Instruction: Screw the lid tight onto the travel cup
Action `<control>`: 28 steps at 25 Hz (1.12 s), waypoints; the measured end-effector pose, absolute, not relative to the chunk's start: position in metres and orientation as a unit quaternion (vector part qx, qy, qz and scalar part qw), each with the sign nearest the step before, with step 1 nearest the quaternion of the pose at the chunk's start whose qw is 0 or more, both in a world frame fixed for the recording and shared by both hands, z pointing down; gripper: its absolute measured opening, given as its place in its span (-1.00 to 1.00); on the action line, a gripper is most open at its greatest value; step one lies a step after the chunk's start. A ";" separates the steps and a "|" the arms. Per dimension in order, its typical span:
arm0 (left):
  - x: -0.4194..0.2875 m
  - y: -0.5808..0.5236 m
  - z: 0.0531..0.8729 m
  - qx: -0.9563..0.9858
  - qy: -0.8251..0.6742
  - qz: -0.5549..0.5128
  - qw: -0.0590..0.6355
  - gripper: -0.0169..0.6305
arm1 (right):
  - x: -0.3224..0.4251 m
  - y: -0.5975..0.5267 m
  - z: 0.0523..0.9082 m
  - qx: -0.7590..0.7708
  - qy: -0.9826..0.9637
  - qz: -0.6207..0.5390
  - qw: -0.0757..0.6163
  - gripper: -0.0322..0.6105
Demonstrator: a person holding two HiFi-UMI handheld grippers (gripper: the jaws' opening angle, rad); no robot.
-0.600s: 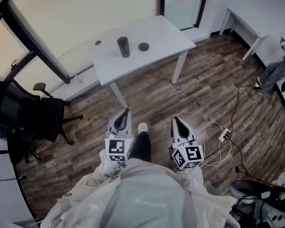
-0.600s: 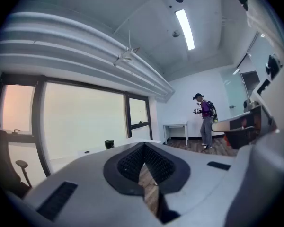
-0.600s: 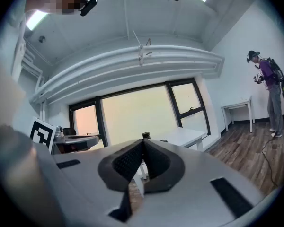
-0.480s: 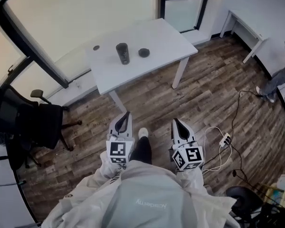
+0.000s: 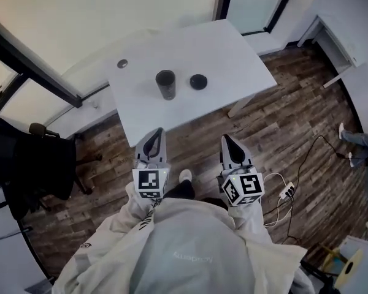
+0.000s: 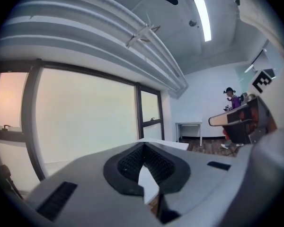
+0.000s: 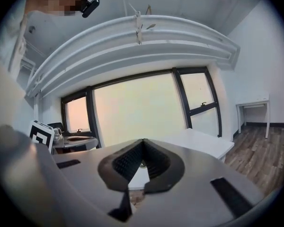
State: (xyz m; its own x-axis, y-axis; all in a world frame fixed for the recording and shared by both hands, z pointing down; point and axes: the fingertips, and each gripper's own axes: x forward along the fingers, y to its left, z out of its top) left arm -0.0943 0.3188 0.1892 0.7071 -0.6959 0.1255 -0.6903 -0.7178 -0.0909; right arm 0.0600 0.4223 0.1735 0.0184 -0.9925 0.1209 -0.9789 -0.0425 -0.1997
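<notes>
A dark travel cup [image 5: 166, 84] stands upright near the middle of a white table [image 5: 233, 54]. Its round black lid [image 5: 199, 81] lies flat on the table just right of the cup. My left gripper [image 5: 154, 141] and right gripper [image 5: 227, 142] hang side by side over the wooden floor, short of the table's near edge. Both are shut with nothing between the jaws. In the left gripper view the tips [image 6: 143, 146] meet, with the white table beyond. In the right gripper view the closed tips [image 7: 142, 143] point at the table too.
A small round grey object [image 5: 122, 63] lies at the table's far left. A black office chair [image 5: 30, 158] stands at the left. Cables and a power strip [image 5: 287, 192] lie on the floor at the right. Another white table [image 5: 334, 38] stands at the far right, a person's leg [image 5: 362, 141] near it.
The view has moved forward toward the table, so the cup and lid now lie closer and lower in the head view. Both grippers stay shut and level.
</notes>
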 end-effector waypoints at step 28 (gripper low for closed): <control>-0.043 0.103 0.251 -0.855 0.505 -0.111 -0.033 -0.92 | 0.163 0.099 0.222 -0.573 0.799 -0.179 -0.005 -0.83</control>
